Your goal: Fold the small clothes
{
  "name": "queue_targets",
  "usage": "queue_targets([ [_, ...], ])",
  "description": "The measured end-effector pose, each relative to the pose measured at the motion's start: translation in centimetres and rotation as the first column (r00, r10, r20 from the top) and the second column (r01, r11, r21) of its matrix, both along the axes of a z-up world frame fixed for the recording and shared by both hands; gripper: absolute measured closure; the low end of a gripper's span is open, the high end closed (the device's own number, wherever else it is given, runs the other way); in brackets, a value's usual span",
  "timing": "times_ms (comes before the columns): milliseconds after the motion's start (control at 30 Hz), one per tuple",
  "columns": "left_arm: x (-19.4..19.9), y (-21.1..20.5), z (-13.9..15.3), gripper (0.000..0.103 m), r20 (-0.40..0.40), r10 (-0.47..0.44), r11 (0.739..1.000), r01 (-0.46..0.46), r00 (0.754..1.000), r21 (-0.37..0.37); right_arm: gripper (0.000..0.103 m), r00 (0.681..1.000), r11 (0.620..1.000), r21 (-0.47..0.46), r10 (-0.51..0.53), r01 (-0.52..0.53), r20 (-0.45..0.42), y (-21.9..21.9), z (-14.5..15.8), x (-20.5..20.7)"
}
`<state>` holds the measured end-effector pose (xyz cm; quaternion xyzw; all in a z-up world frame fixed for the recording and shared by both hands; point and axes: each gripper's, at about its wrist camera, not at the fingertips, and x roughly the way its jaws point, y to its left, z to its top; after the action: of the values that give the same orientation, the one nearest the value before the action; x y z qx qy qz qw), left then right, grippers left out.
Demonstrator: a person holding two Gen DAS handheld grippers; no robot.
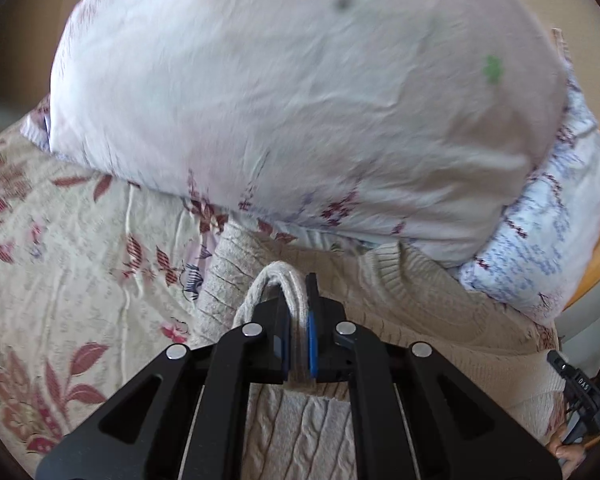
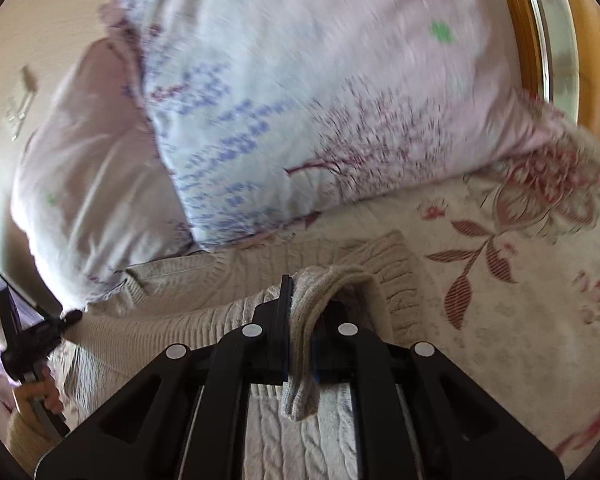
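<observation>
Both the left hand-held gripper and right hand-held gripper pinch bunched sweater edges; thick knit might slip free, or snag the pillow just ahead

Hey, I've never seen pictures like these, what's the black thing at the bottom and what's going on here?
The black thing is a hand-held gripper; a person holds one in each hand, each with a camera looking along its two fingers. One picture is from the left gripper, the other from the right gripper. Both are clamped on folds of a beige cable-knit sweater that lies on a flowered bedspread, just in front of two pale patterned pillows. At the left edge of the right view you can see the person's hand holding the other gripper. The pictures are a little blurred.
</observation>
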<state>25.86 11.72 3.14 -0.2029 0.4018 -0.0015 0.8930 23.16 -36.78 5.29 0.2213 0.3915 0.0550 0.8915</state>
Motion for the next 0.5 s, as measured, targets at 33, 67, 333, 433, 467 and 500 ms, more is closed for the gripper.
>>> queue_targets([
  [33,0.2,0.1,-0.4,0.097,-0.009,0.005,1.0,-0.005,1.0,-0.008,0.096,1.0,1.0,0.012,-0.007,0.007,-0.014,-0.1,-0.4,0.4],
  [67,0.5,0.1,-0.7,0.097,-0.019,0.008,1.0,-0.009,1.0,-0.016,0.096,1.0,0.999,0.03,-0.013,0.014,-0.029,-0.3,-0.8,0.7],
  [333,2.2,-0.3,-1.7,0.092,-0.052,0.013,0.998,-0.016,0.999,-0.058,0.064,0.993,0.979,0.195,-0.034,0.056,-0.112,-1.5,-2.2,3.2],
  [433,2.4,-0.1,-1.5,0.077,-0.042,0.006,0.994,-0.01,0.999,-0.107,0.041,0.996,0.967,0.246,-0.045,0.061,-0.073,-1.7,-1.6,3.4],
  [467,2.4,-0.1,-1.3,0.071,-0.038,0.004,0.994,-0.008,0.999,-0.113,0.041,0.997,0.969,0.239,-0.044,0.057,-0.06,-1.6,-1.3,3.4],
  [500,2.2,0.0,-1.1,0.068,-0.032,0.002,0.993,-0.006,0.999,-0.117,0.041,0.998,0.972,0.227,-0.044,0.054,-0.051,-1.5,-1.1,3.4],
])
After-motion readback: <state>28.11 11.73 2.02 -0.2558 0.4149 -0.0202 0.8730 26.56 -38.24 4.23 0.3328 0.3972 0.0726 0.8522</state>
